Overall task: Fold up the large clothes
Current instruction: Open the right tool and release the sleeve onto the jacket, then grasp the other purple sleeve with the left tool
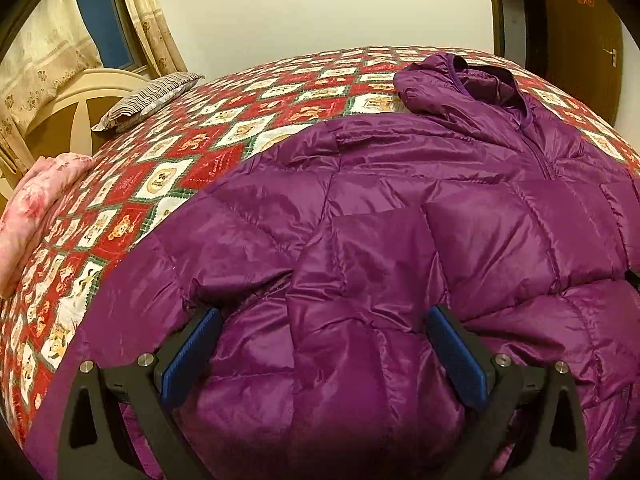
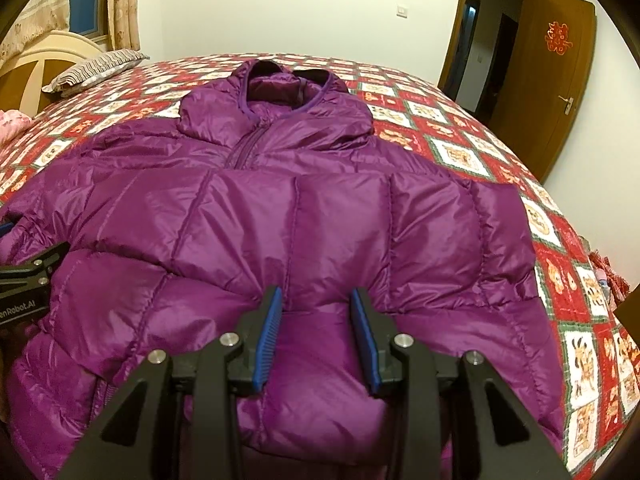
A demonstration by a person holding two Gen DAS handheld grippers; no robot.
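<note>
- Purple quilted down jacket (image 2: 304, 216) lies on the bed (image 1: 224, 128), hood toward the far wall, sleeves seemingly folded across the chest.
- Left gripper (image 1: 322, 356): fingers wide, straddling a puffy fold at the near hem, probably about to pinch it.
- Right gripper (image 2: 316, 334): fingers narrower, fabric between, not clamped.
- Pink bundle (image 1: 36, 216) and striped pillow (image 1: 148, 98) lie off left, clear of the jacket.

A bed (image 2: 460, 128) with a red, white and green patterned quilt fills the room. A striped pillow (image 2: 96, 68) lies by the cream headboard (image 2: 36, 64). Floral curtains (image 1: 148, 16) flank a dark window (image 1: 100, 24). The wall (image 2: 280, 8) is plain white; a brown door (image 2: 552, 72) stands open.
</note>
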